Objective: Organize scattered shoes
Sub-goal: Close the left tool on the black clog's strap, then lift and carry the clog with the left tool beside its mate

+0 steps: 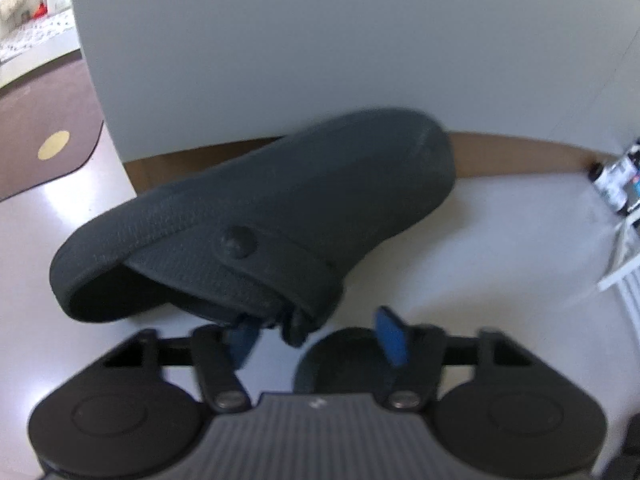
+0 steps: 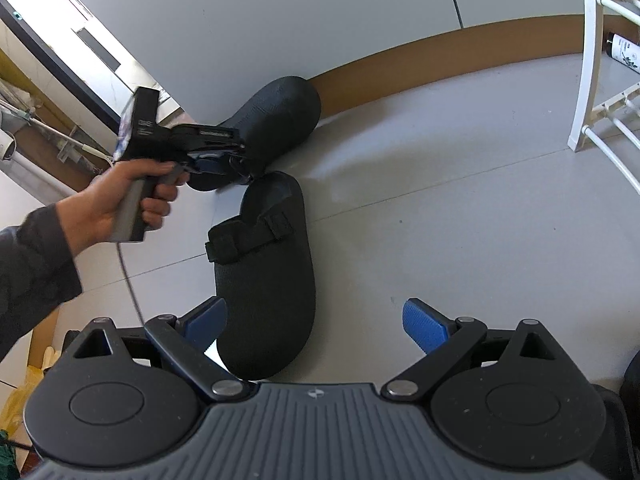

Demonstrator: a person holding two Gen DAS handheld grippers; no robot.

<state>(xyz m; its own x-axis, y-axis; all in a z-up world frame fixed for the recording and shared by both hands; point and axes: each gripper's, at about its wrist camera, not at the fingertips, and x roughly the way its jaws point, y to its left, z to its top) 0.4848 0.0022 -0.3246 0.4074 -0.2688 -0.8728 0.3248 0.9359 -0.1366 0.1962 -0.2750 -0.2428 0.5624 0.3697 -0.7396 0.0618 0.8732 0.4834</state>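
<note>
**STEP IN HAND: PICK-UP OF THE FAR CLOG**

**Left tool.** The left gripper [image 1: 316, 340] points steeply down at the heel end of the far clog [image 1: 256, 208]. The jaws stand partly closed, with the clog's collar and strap end between them. The left pad meets the collar. Bare floor shows between the right pad and the strap, so a firm grip is not confirmed. The clog lies tilted, its toe at 1 o'clock against the brown baseboard [image 1: 520, 152].

**Right tool.** The right gripper [image 2: 316, 324] is spread wide and holds nothing. The near clog [image 2: 264, 280] lies flat on the floor from centre frame down to 6 o'clock. Its lower end sits just beside the left finger and nothing clamps it.

**Next move (judgement).**
1. Close the left jaws fully on the collar before lifting. The strap pivots on its rivet and may slip.
2. Centre the right tool over the near clog's rim, then close.
3. Set both clogs side by side.

**View differences.**
- The left wrist view shows the pad gap, the rivet and a rug [image 1: 40, 128] at 9 o'clock. It does not show the near clog clearly.
- The right wrist view shows both clogs almost touching. It also shows the person's hand [image 2: 120, 200] on the left tool at 9 o'clock and a white rack [image 2: 588, 80] at 2 o'clock. The left tool's pads are blurred there.
</note>
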